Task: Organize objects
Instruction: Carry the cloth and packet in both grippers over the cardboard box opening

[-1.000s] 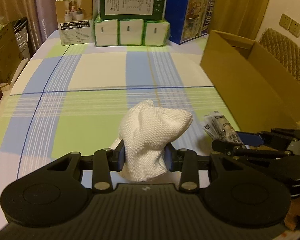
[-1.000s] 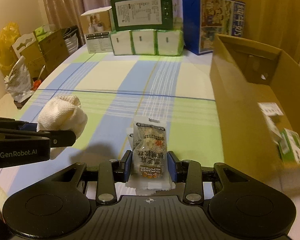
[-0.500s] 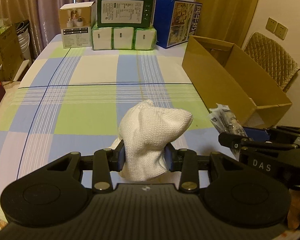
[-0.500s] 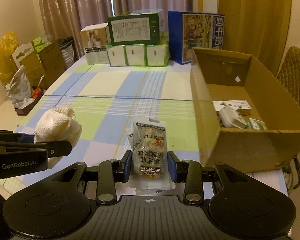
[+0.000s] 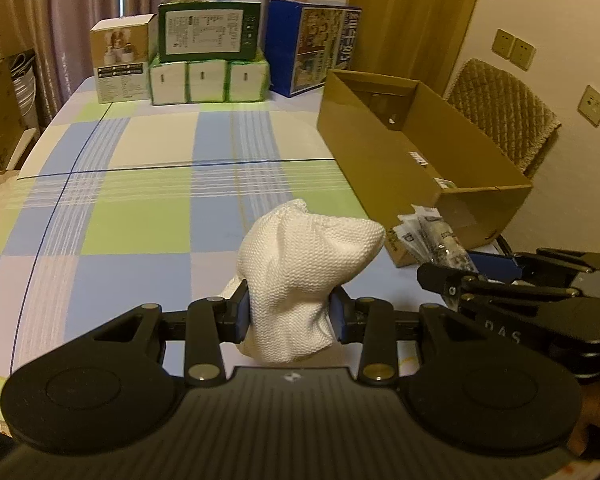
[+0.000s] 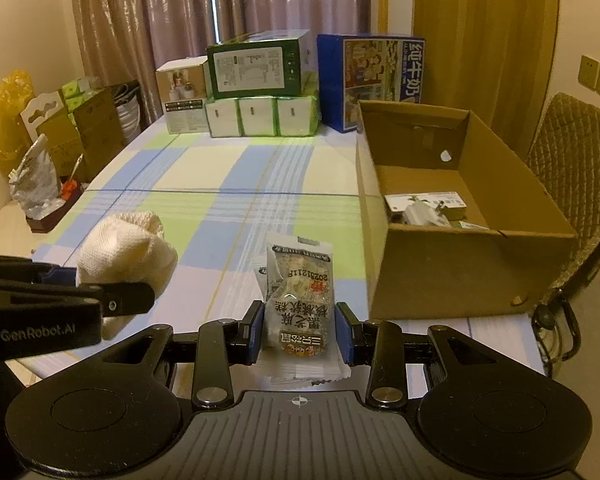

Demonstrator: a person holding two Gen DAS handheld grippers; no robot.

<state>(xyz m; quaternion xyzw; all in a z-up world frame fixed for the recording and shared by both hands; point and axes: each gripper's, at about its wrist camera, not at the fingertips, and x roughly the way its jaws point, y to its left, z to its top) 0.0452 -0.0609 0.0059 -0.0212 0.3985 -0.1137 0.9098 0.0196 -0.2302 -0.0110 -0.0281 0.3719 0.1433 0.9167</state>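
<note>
My left gripper is shut on a white knitted cloth bundle, held above the checked tablecloth. The same bundle shows at the left of the right wrist view. My right gripper is shut on a clear snack packet with printed text; that packet appears to the right in the left wrist view. An open cardboard box stands at the table's right side, just right of the packet, with a few small items on its floor. The box is also seen ahead right of the left gripper.
Stacked cartons line the far table edge: a green box on white tissue packs, a blue box, and a small white box. A quilted chair stands right of the table. Bags and boxes sit left.
Both grippers rose and pulled back from the table while keeping their loads; more of the tablecloth and the inside of the cardboard box has come into view.
</note>
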